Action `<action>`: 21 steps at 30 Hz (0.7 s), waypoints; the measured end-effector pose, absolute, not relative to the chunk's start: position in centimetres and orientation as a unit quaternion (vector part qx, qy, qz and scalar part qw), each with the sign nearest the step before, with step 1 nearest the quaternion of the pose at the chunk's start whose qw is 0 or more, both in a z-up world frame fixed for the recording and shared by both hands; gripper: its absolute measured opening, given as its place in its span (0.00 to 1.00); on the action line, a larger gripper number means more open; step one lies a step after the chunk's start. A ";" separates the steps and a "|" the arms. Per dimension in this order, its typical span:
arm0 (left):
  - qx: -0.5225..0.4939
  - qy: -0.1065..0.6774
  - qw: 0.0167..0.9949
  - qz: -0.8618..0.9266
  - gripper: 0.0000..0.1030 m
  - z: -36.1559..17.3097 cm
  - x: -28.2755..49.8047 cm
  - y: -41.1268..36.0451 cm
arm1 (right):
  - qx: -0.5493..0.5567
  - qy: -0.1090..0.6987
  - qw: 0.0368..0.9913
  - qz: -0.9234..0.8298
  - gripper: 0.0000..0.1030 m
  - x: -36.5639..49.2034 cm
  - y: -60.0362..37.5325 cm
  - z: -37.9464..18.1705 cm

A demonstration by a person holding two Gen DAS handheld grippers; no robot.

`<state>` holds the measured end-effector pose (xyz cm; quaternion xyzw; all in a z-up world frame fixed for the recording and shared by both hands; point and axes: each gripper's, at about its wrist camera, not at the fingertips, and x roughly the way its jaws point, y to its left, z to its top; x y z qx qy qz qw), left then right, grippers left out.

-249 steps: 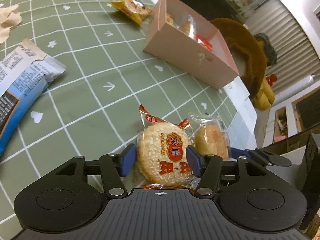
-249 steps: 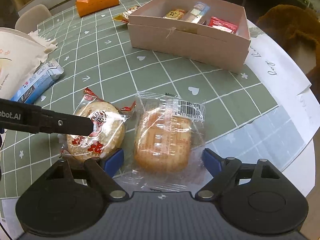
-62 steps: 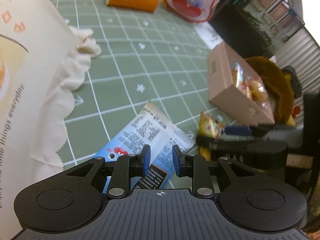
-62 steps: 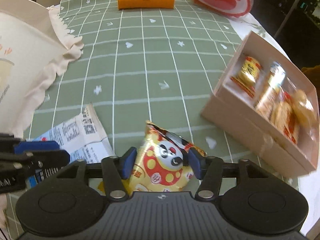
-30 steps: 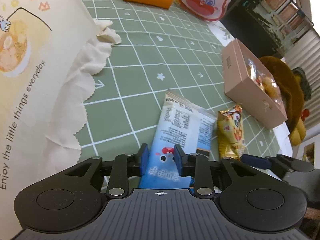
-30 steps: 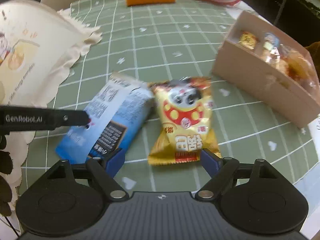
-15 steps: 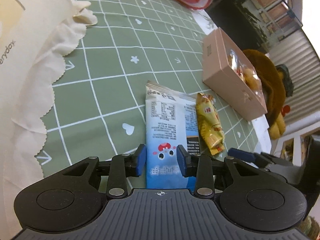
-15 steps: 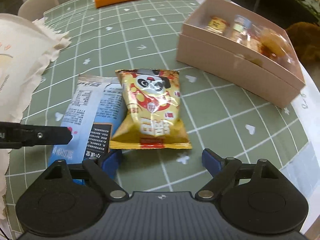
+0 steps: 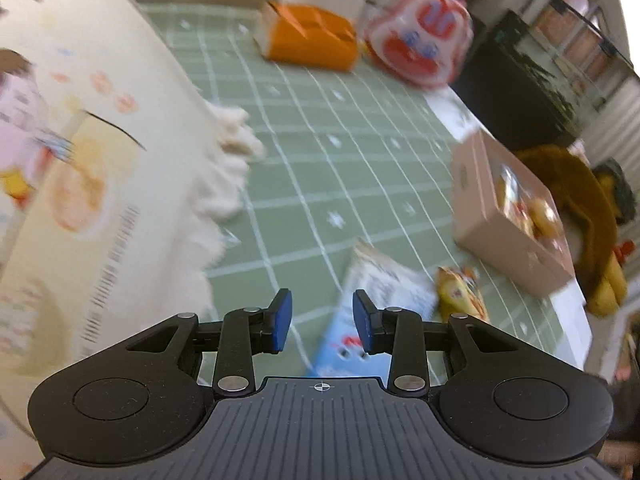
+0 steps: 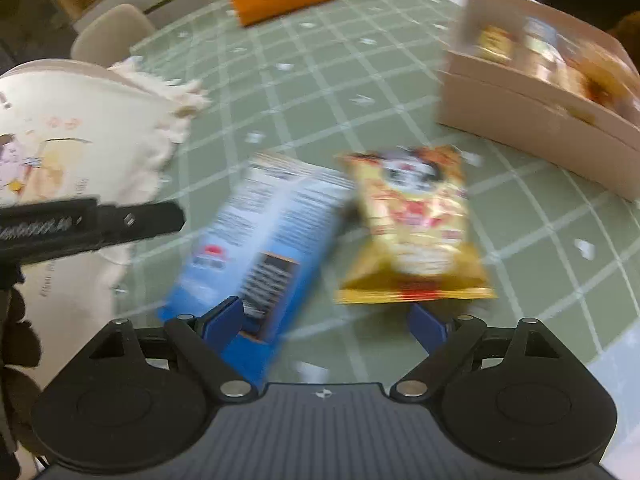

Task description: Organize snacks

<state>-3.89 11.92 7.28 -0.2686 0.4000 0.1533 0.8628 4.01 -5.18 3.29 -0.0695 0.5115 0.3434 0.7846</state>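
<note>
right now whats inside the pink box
The pink box holds several wrapped snacks, yellow, orange and red. Blur hides what they are, and its near wall covers anything lower down.

Motion blur leaves almost nothing legible. The cream cloth bag (image 9: pixel 80 208) carries a slanted line of dark lettering down its front, too smeared to read. The blue snack packet (image 10: pixel 264 240) shows blocks of fine print, a red logo and a dark panel, none of them readable. The yellow snack packet (image 10: pixel 416 224) bears a panda face and red characters, blurred beyond reading. White lettering runs along the black arm of the left gripper (image 10: pixel 80 224), also illegible. The pink box (image 9: pixel 508 220) shows no readable mark.
</note>
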 end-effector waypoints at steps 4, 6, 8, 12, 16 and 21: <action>-0.260 0.398 0.864 0.166 0.37 7.8 -4.0 12.8 | -0.097 0.520 0.775 0.345 0.87 3.3 -1.7 3.3; -0.248 0.398 0.866 0.176 0.37 8.1 -4.0 12.8 | -0.109 0.527 0.780 0.319 0.87 3.5 -0.2 2.7; -0.242 0.394 0.867 0.185 0.37 8.4 -4.2 13.0 | -0.109 0.520 0.791 0.303 0.93 3.9 0.8 2.2; -0.241 0.390 0.868 0.193 0.36 8.8 -4.6 13.4 | -0.098 0.498 0.816 0.277 1.00 4.1 2.0 1.6; -0.245 0.388 0.867 0.193 0.36 8.6 -4.8 13.7 | -0.082 0.485 0.827 0.271 1.00 4.6 2.2 1.4; -0.282 0.349 0.870 0.206 0.36 9.4 -6.0 14.8 | -0.063 0.496 0.829 0.251 1.00 6.2 3.2 1.6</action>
